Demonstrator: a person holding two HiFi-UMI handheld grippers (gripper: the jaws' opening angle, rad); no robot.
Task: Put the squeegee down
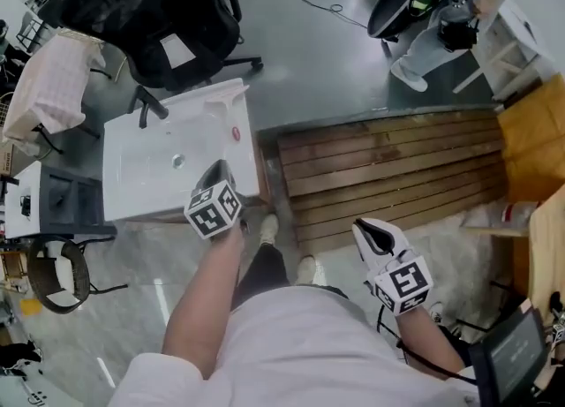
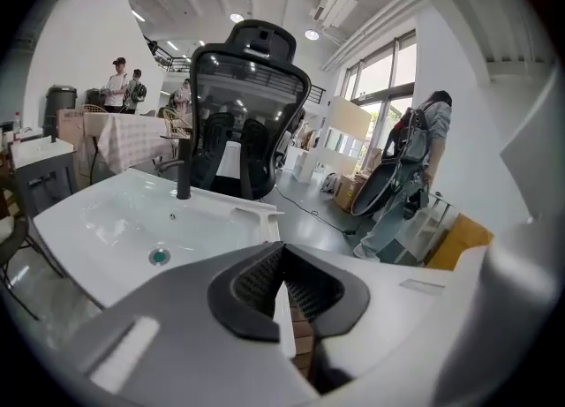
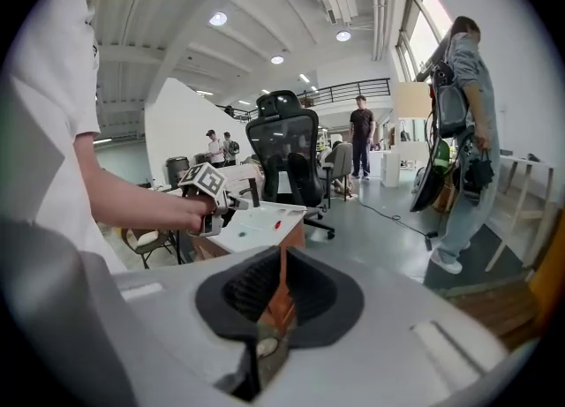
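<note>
Both grippers are closed on nothing. The right gripper (image 1: 372, 231) hangs well back over the floor, and the left gripper (image 1: 216, 169) hangs over the near right edge of the sink (image 1: 132, 186). The squeegee (image 1: 228, 107) lies on the sink's far right corner, beyond the left fingertips. Its handle seems to run back toward them, so the left gripper is nearer.

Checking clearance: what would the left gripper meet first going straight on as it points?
Likely the left gripper meets the white sink, far corner; else grey floor beyond. Depth unclear.
</note>
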